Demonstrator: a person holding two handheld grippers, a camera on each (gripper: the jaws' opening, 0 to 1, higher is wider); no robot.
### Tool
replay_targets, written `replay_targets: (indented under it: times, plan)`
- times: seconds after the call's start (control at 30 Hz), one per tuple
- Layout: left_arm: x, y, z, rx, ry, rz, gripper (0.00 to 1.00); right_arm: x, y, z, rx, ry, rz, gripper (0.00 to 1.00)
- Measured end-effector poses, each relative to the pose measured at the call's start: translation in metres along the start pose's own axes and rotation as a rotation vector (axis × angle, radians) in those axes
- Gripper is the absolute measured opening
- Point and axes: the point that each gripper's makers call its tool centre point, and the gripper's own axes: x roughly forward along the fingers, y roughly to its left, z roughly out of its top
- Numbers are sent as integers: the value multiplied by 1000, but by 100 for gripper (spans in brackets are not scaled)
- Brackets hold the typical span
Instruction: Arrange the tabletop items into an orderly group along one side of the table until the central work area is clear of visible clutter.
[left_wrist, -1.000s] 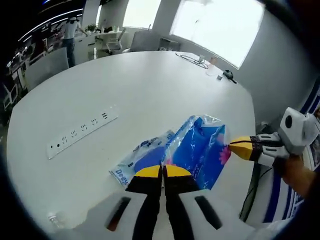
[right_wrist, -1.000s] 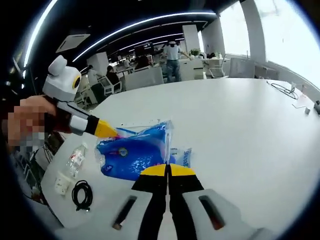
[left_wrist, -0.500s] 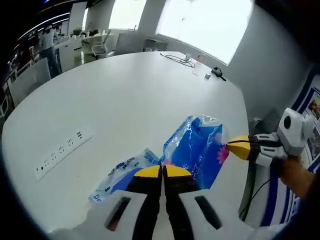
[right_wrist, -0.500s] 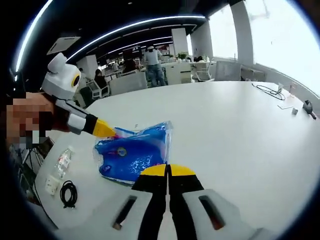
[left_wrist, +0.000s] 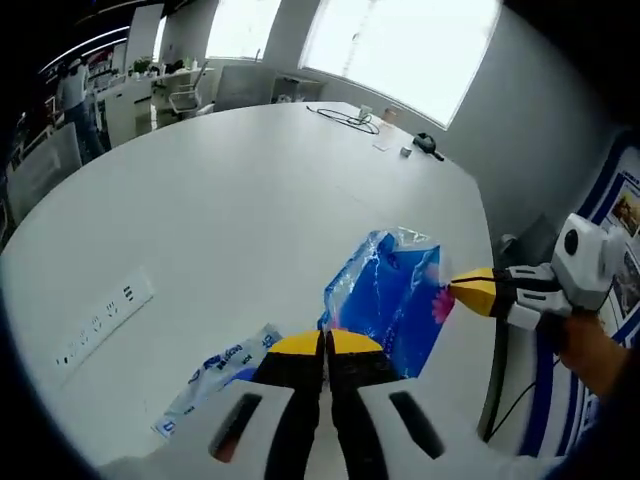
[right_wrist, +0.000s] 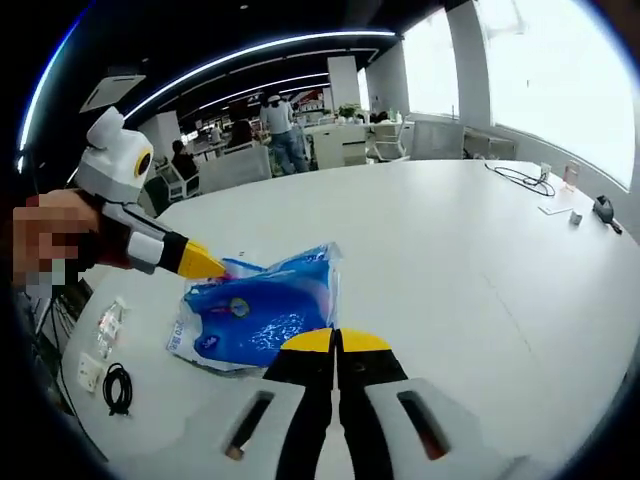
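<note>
One: Left gripper view. Where is the pack, and what holds it?

Two: One blue pack (left_wrist: 385, 300) sits tilted above the table (left_wrist: 250, 200), near its edge. The left gripper (left_wrist: 325, 345) has its jaws together, apparently pinching the pack's lower edge. The right gripper (left_wrist: 470, 290) is closed on the opposite side. Count: one pack, one flat packet (left_wrist: 215, 375), one power strip (left_wrist: 100, 322), two grippers.

One: Right gripper view?

Two: The right gripper (right_wrist: 337, 343) has its jaws together at the near edge of the pack (right_wrist: 265, 315). The left gripper (right_wrist: 203, 263) nips the far corner. Count: one pack, one coiled cable (right_wrist: 117, 388), one bottle (right_wrist: 108, 322).

One: Hazards?

Two: Both grips are on thin film. Opposed pulls could tear it, or one pinch could slip and the pack drop. A low sweep might push the packet off the edge.
</note>
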Motion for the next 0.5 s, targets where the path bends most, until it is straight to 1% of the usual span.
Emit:
replay_targets:
  times: [0.27,0.4,0.5]
  plan:
    - [23,-1,-1,-18,15,-13,0,11,-17,-2,-8,10,3,0]
    - [34,-2,1,-10,15,-18,0,18,-27,-7,-2,15,0,0]
    - [45,2,4,-7,18,-20,0,23,-32,-10,-4,22,0,0]
